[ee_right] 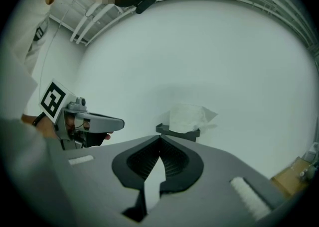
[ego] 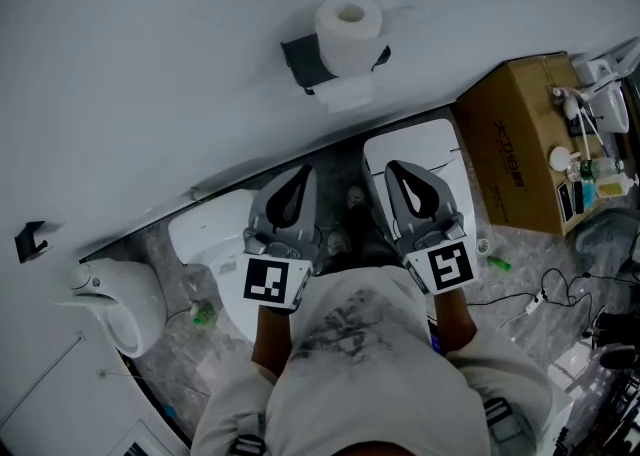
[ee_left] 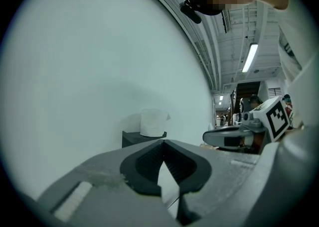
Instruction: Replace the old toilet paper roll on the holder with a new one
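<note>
White wall [ego: 150, 64] with toilet paper roll [ego: 349, 36]

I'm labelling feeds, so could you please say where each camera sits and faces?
Head view: on the head, looking steeply down at the roll; left claw, right claw and shirt show.
Left gripper view: on left claw, facing the roll; right claw at right.
Right gripper view: on right claw, facing the roll; left claw at left.
All share the roll.

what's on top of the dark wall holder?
One white toilet paper roll stands on end on the holder, a loose sheet sticking out. The holder's top under the roll is covered.
</note>
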`<state>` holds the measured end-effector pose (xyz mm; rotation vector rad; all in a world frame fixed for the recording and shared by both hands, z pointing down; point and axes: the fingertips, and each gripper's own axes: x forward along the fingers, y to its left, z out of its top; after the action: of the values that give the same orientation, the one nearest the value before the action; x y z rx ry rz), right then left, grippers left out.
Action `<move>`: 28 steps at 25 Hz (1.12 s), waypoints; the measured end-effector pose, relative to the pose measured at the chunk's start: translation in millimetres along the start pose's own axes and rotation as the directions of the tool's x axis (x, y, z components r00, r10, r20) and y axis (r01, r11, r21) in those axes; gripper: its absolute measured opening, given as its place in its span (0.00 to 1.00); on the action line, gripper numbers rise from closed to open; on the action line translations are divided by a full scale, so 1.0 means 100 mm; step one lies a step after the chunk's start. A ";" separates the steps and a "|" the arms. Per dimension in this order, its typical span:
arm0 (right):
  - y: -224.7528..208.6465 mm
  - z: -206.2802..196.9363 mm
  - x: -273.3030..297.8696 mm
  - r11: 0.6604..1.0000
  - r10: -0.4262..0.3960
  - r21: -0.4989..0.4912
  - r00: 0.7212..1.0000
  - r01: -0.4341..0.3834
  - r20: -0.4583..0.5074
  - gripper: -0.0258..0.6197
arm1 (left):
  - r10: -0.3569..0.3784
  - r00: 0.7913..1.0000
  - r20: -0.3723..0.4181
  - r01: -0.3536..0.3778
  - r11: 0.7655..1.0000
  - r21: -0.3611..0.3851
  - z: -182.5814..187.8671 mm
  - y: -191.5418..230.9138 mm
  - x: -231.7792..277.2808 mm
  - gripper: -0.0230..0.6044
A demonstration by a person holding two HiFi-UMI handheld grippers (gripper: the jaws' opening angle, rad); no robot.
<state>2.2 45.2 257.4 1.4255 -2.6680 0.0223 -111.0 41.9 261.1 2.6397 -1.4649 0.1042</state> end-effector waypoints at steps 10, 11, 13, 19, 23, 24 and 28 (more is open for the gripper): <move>-0.32 -0.25 0.43 1.000 0.021 0.024 0.998 -0.020 -0.057 0.04 | 0.034 0.997 -0.063 -0.036 0.999 -0.026 -0.25 0.25 0.40 0.04; -0.36 -0.28 0.45 1.000 0.020 0.025 0.998 -0.018 -0.062 0.04 | 0.036 0.997 -0.072 -0.038 0.999 -0.031 -0.29 0.27 0.43 0.04; -0.44 -0.34 0.50 1.000 0.017 0.027 0.997 -0.015 -0.073 0.04 | 0.038 0.995 -0.090 -0.042 0.998 -0.037 -0.35 0.30 0.50 0.04; -0.62 -0.47 0.62 1.000 0.003 0.031 0.996 0.000 -0.092 0.04 | 0.038 0.993 -0.109 -0.043 0.998 -0.039 -0.49 0.38 0.68 0.04; -0.69 -0.58 0.71 1.000 -0.001 0.025 0.995 0.004 -0.101 0.04 | 0.031 0.993 -0.117 -0.035 0.999 -0.036 -0.57 0.43 0.79 0.04; -0.72 -0.60 0.73 1.000 -0.003 0.023 0.995 0.005 -0.102 0.04 | 0.030 0.993 -0.118 -0.035 0.999 -0.036 -0.58 0.45 0.82 0.04; -0.82 -0.66 0.81 1.000 -0.010 0.011 0.994 0.012 -0.111 0.04 | 0.024 0.993 -0.118 -0.029 0.999 -0.039 -0.63 0.48 0.94 0.04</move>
<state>32.3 -63.2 328.5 1.3991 -2.5751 0.1126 -102.1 -53.4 338.1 2.5359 -1.4484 0.2252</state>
